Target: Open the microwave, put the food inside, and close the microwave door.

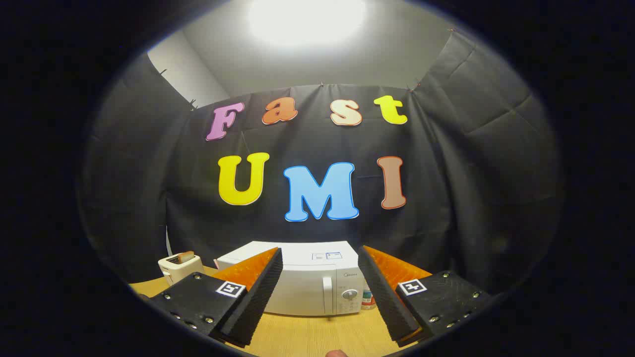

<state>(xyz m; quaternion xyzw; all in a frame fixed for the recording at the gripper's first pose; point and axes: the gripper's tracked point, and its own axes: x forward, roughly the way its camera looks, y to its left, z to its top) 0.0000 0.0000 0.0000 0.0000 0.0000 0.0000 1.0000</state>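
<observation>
A white microwave (302,285) stands on the wooden table (317,334), beyond my fingers, its door shut. The vertical door handle (327,295) and a round knob (350,294) show on its front right. My gripper (320,292) is open, held above the table in front of the microwave, with nothing between its fingers. The microwave's front shows in the gap between them. A small can or jar (367,299) stands just right of the microwave, partly hidden by the right finger. I cannot tell which item is the food.
A white toaster (180,267) with a slice of bread in it stands on the table to the left of the microwave. Black cloth walls close the booth behind and on both sides. Bare wooden tabletop lies between my fingers and the microwave.
</observation>
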